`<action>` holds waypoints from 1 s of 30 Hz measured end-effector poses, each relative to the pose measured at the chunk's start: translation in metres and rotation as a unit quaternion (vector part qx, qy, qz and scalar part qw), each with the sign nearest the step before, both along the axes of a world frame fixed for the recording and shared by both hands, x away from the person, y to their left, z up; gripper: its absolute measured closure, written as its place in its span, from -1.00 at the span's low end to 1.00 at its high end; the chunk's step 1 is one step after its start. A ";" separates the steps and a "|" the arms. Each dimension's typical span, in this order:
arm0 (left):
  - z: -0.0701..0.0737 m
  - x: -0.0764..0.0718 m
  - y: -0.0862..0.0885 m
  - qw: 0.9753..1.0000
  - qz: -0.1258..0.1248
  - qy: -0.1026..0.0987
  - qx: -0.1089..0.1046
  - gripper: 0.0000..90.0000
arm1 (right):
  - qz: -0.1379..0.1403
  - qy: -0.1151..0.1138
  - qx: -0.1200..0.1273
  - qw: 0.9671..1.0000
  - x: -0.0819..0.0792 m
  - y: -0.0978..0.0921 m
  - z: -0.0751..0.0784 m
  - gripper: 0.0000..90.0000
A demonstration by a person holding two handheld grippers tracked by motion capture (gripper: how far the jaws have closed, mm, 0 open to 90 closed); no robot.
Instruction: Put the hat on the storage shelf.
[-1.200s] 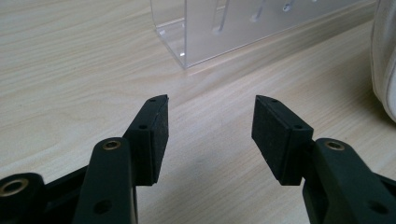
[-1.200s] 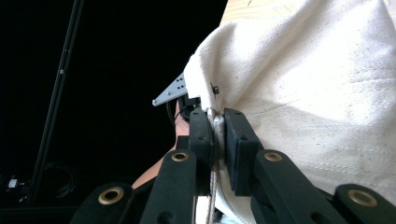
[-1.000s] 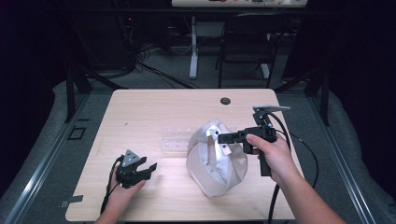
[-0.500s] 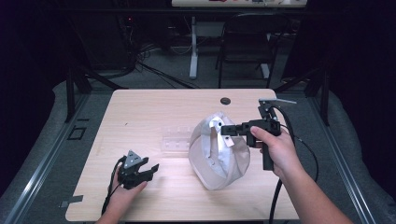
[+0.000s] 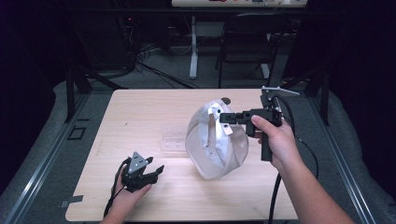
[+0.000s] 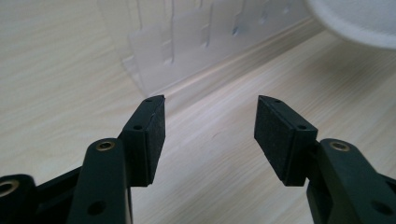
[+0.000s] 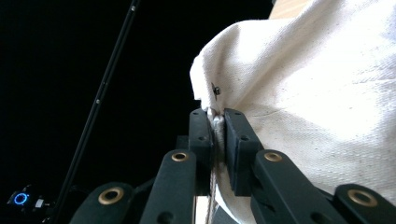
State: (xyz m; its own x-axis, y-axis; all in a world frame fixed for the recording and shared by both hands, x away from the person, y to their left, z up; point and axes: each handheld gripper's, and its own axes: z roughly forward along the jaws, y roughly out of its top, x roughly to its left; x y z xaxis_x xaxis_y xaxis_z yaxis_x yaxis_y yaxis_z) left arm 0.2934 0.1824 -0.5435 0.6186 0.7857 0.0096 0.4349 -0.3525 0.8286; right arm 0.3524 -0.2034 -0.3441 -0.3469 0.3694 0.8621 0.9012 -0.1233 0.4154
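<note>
A white fabric cap [image 5: 215, 144] hangs tilted over the middle of the wooden table [image 5: 140, 112], its lower edge near the surface. My right gripper [image 5: 223, 117] reaches in from the right and is shut on the cap's rim. In the right gripper view the jaws [image 7: 215, 121] pinch a fold of the cap's cloth [image 7: 317, 93]. My left gripper [image 5: 156, 170] rests in a hand at the table's front left, open with nothing between its jaws. The left gripper view has the open left gripper [image 6: 210, 126] low over the wood, with the cap's edge [image 6: 359, 18] at the top right.
A clear plastic slotted piece [image 5: 173, 143] lies flat on the table just left of the cap, also ahead of the left gripper as the clear piece [image 6: 187, 42]. A small dark round thing [image 5: 226, 100] sits behind the cap. A chair [image 5: 243, 46] stands beyond the table.
My right gripper has risen and shifted right, lifting the cap's rim with it so the cap stands more upright. The left gripper has stayed put.
</note>
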 end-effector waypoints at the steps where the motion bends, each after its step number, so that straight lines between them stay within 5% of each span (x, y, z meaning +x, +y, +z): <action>1: 0.005 -0.002 -0.004 1.000 -0.007 -0.010 -0.003 -0.05 | -0.001 0.000 0.002 1.000 0.001 0.001 0.001 0.83; 4: 0.019 -0.009 -0.020 0.999 -0.032 -0.036 -0.003 -0.10 | -0.001 0.000 0.005 1.000 0.006 0.004 0.005 0.83; 8: 0.027 -0.014 -0.037 0.998 -0.054 -0.044 -0.006 -0.14 | 0.000 0.000 0.003 1.000 0.011 0.007 0.008 0.83; 17: 0.046 -0.025 -0.090 0.987 -0.135 -0.080 0.020 -0.14 | -0.004 -0.011 -0.003 1.000 0.019 0.023 0.028 0.83; 24: 0.057 -0.027 -0.114 0.985 -0.136 -0.097 0.037 -0.15 | -0.007 -0.011 -0.010 1.000 0.026 0.033 0.034 0.83; 30: 0.058 -0.022 -0.129 0.989 -0.105 -0.092 0.050 0.00 | -0.008 -0.008 -0.009 1.000 0.029 0.038 0.032 0.83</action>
State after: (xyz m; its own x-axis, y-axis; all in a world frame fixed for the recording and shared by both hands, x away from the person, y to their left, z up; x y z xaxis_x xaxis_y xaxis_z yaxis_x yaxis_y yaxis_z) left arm 0.2714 0.0532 -0.4851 0.7486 0.6296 0.2080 0.1889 -0.5032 0.8433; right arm 0.3809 -0.1657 -0.3123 -0.3551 0.3896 0.8498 0.8923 -0.1299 0.4324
